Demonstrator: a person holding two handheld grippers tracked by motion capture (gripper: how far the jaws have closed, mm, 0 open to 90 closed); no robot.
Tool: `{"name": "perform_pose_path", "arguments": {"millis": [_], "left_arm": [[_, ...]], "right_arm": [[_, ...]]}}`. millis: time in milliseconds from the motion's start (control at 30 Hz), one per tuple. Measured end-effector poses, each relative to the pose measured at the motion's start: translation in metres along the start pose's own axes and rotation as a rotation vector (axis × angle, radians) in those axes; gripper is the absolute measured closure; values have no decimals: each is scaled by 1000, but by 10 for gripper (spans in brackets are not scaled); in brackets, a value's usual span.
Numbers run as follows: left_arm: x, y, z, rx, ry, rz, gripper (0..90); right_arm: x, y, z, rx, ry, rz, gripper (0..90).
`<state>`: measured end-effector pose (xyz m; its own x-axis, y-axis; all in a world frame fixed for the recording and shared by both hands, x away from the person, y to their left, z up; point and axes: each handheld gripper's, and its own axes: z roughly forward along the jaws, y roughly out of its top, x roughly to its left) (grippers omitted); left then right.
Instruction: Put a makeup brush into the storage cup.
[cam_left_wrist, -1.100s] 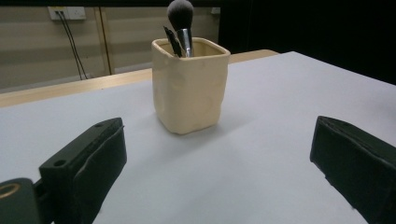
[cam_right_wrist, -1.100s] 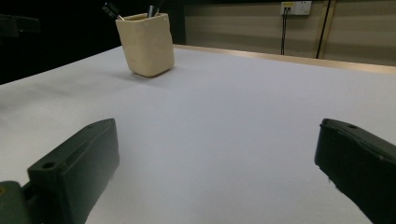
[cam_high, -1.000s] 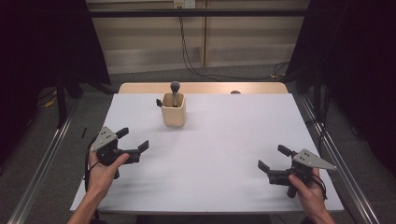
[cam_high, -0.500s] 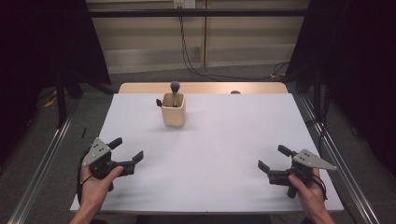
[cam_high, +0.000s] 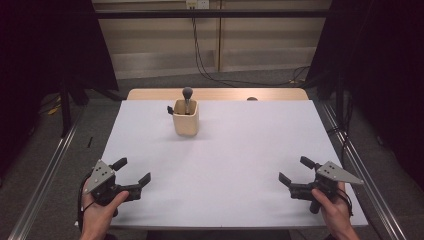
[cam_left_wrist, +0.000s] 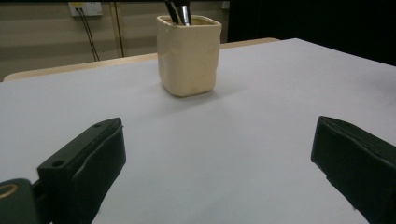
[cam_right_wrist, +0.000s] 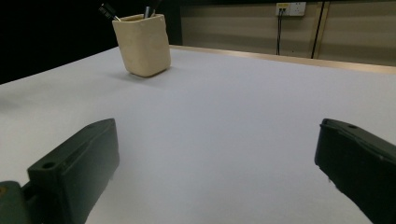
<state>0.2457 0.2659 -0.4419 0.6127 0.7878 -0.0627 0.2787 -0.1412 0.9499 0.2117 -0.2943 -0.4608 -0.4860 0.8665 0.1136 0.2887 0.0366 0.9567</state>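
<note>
Left gripper (cam_high: 134, 176) dropped back to near worktop (cam_high: 240, 150) edge, jaws spread, empty; right gripper (cam_high: 296, 175) unmoved, spread. Cup (cam_high: 186, 118) with utensils, probably brushes, untouched.

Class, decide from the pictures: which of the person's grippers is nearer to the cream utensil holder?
The left gripper. It sits at the near left edge, below and left of the cream utensil holder. The right gripper lies at the near right corner, farther off.

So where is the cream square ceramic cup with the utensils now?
In the high view, the cream square ceramic cup stands on the white table, far left of centre, apart from both grippers.
</note>
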Motion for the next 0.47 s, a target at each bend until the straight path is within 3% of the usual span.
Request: {"name": "perform_pose_path", "arguments": {"millis": [200, 267, 300, 333, 400, 467], "left_arm": [[-1, -4, -5, 0, 6, 23, 31], [1, -4, -5, 1, 2, 6, 31], [1, -4, -6, -1, 7, 18, 31], [0, -4, -6, -14, 26, 16, 31], [1, -4, -7, -21, 20, -3, 32], [1, -3, -9, -41, 55, 3, 41]], "right_arm": [[1, -1, -2, -2, -5, -2, 0], [1, -1, -2, 0, -4, -3, 0], [0, -1, -2, 1, -6, -3, 0], [0, -1, -2, 1, -4, -3, 0], [0, -1, -2, 1, -7, -1, 0], [0, -1, -1, 1, -5, 0, 0]]}}
